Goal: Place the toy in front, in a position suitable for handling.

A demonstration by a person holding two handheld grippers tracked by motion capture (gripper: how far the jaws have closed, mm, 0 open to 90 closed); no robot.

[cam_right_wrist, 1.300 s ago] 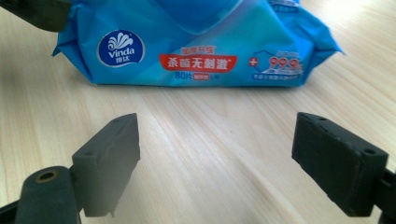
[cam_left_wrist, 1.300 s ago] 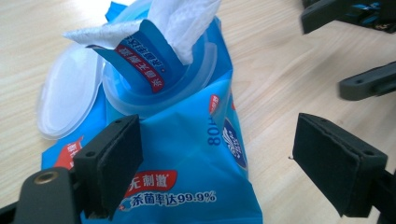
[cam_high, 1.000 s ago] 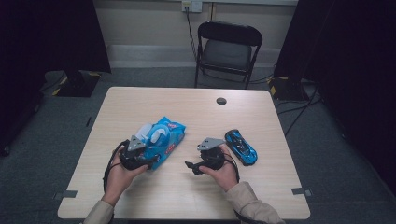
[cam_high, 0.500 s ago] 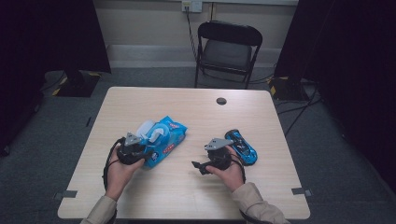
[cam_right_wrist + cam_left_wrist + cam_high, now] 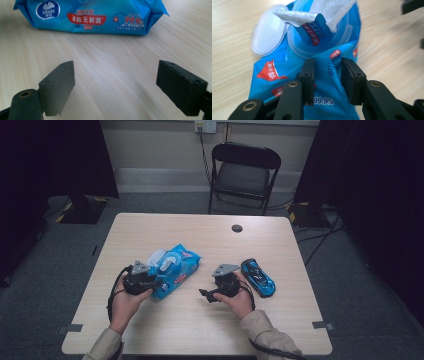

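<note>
Since a second ago: right claw (image 5: 210, 295) drawn back toward the person and away from the wipes pack (image 5: 172, 270), now well apart from it; left claw (image 5: 145, 281) little changed at the pack's near end.

Left claw state: jaws part closed, pinching a fold of blue film on the near end of the pack (image 5: 317, 75), just below the round dispensing opening. Flip lid (image 5: 268, 37) open and lying beyond the claw to its left; one wipe (image 5: 329, 12) standing up out of the opening, straight ahead of the jaws.

Right claw (image 5: 115, 85) state: jaws wide apart, holding nothing, hovering low over bare surface (image 5: 110, 62), with the pack's long side straight ahead.

Likely step: pull the raised wipe while holding the pack down. Recommended method:
- Keep the left pinch firm and low; thin film slips easily.
- Bring the right claw over the opening and close on the wipe alone, clear of the peeled seal flap.
- Pull upward, away from the left claw.

Surroundings: blue toy car (image 5: 257, 277) just beside the right hand (image 5: 240, 300), on its far side; risk of a knock on withdrawal. Small dark round object (image 5: 237, 228) well beyond both claws, no obstruction. Folding chair (image 5: 243, 175) past the far edge.
</note>
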